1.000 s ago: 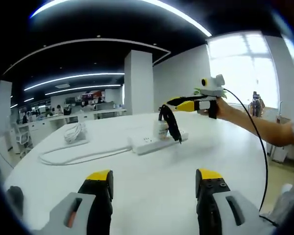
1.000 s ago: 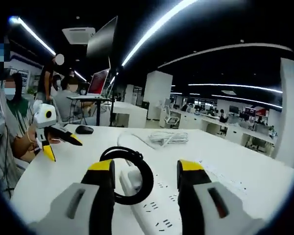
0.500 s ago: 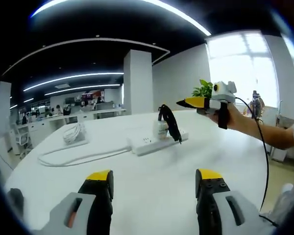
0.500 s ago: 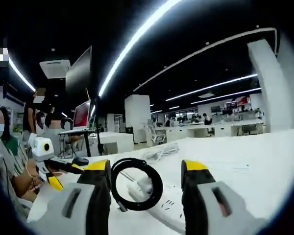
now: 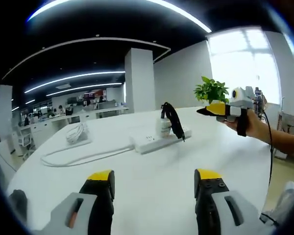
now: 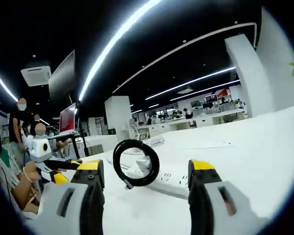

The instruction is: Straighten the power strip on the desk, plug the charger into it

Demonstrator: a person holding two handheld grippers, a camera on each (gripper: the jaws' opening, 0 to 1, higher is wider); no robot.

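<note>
A white power strip lies on the white desk, its white cord trailing left. A white charger stands plugged into it, with a coiled black cable leaning over it. My left gripper is open, low over the near desk, well short of the strip. The right gripper, held in a hand, hovers right of the strip. In the right gripper view the strip, charger and cable loop sit ahead of my open right gripper; the left gripper is at the left.
A bundle of white cable rests on the desk behind the cord. A green plant stands at the far right. People sit at desks with monitors on the left of the right gripper view.
The right gripper has drawn back from the charger, to the right and away from the strip. Its view has tilted. The left gripper, strip and charger stay put.
</note>
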